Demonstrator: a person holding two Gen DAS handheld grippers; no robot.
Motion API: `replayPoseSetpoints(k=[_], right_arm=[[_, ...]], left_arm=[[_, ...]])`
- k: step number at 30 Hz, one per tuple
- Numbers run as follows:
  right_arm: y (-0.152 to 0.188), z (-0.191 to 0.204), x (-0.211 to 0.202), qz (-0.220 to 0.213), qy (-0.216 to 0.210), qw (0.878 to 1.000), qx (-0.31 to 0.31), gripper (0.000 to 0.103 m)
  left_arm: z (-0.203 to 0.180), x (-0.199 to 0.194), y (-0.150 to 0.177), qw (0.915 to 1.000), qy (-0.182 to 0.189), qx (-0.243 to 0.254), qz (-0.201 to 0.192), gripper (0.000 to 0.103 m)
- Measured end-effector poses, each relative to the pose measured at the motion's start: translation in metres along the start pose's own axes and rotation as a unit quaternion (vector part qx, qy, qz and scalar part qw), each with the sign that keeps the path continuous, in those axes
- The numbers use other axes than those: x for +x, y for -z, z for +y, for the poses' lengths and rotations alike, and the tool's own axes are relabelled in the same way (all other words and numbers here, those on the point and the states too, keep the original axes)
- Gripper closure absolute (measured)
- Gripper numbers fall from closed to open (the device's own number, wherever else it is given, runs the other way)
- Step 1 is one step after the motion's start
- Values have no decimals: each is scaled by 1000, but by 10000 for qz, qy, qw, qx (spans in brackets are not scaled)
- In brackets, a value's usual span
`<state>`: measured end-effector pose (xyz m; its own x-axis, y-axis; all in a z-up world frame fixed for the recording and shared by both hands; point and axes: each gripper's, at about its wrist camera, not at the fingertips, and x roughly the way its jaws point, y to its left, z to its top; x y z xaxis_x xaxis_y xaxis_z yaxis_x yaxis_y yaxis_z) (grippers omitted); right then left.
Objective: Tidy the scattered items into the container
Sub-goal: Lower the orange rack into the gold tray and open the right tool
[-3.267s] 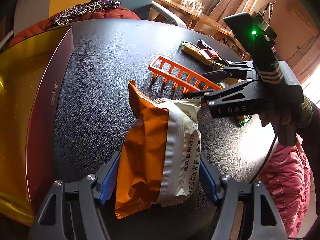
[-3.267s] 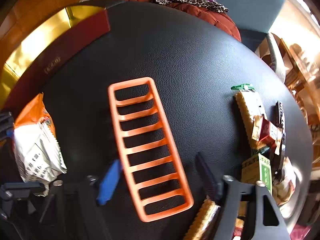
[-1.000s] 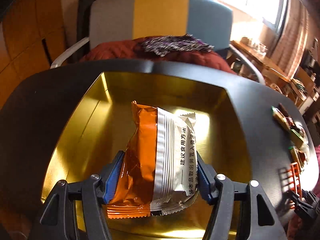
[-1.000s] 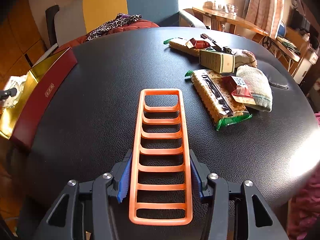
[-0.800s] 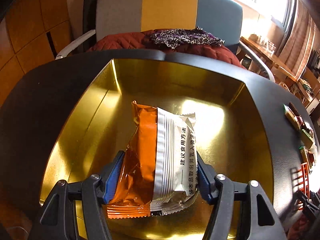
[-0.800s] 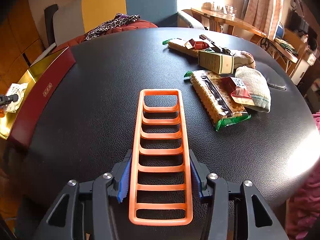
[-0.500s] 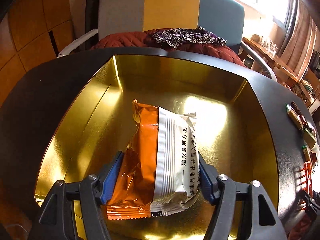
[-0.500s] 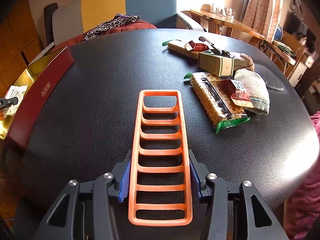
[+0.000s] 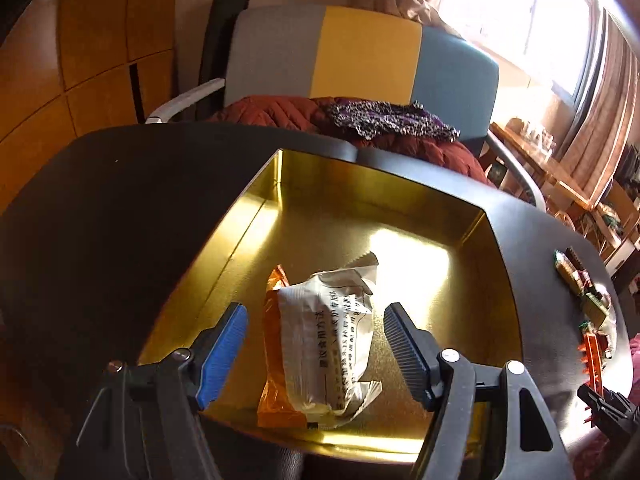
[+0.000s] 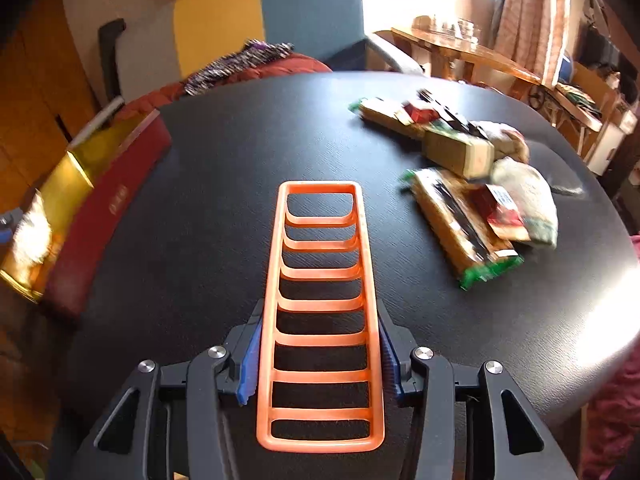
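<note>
Gold box (image 9: 248,236) holds the packet (image 9: 320,340) between wide left fingers (image 9: 224,344); right fingers (image 10: 248,364) clamp the rack (image 10: 320,304); far-right snacks (image 10: 464,216) blurred.

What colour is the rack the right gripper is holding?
Orange. The slotted rack shows best in the right wrist view, clamped between the right gripper pads.

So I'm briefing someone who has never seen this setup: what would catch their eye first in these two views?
Probably the shiny gold box, with an orange-and-white snack packet lying inside it, loose between the open left gripper jaws. Next, the bright orange ladder-like rack clamped lengthwise in the right gripper above the black table. To its right, a heap of wrapped snacks waits on that table.
</note>
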<state>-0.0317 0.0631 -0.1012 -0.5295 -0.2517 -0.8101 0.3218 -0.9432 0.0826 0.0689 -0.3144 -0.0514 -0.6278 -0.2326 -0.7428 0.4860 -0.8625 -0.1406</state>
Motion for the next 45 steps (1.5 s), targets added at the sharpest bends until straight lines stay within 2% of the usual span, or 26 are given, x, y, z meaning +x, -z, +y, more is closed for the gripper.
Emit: replayPoseSetpoints(k=[4,7,12,16,20,26,33,35,40,45], right_arm=[[-28,47,-15,-313,-538,9972,-420,54],[-51,95,-18,-441,-1095,9902,-745,54],[-82,174,-2,-286,-1840,9769,-1043,54],[-90,227,35,158,-1880,9731,-1325,54],[-84,256,71,567,-1605,9738,-1511,54],[-77,271,94,817,-1384,9735,-1629,54],[-75,269,98,840,-1312,9738,-1659,53],[-75,271,96,806,-1318,9735,-1684,49],[-79,266,77,437,-1318,9761,-1670,40],[-84,217,44,-91,-1407,9839,-1102,35]], left_arm=[[6,-20,9,9996,178,-216,-100,31],[5,-30,15,9993,266,-235,-148,31],[3,-42,25,9991,320,-171,-217,31],[8,-46,30,9988,382,-239,-202,31],[17,-45,34,9988,348,-321,-154,31],[28,-40,37,9983,341,-465,-89,31],[32,-41,41,9982,307,-509,-86,31],[32,-42,43,9982,297,-521,-62,31],[26,-46,49,9985,302,-448,-50,31],[6,-49,53,9987,478,-185,-5,31]])
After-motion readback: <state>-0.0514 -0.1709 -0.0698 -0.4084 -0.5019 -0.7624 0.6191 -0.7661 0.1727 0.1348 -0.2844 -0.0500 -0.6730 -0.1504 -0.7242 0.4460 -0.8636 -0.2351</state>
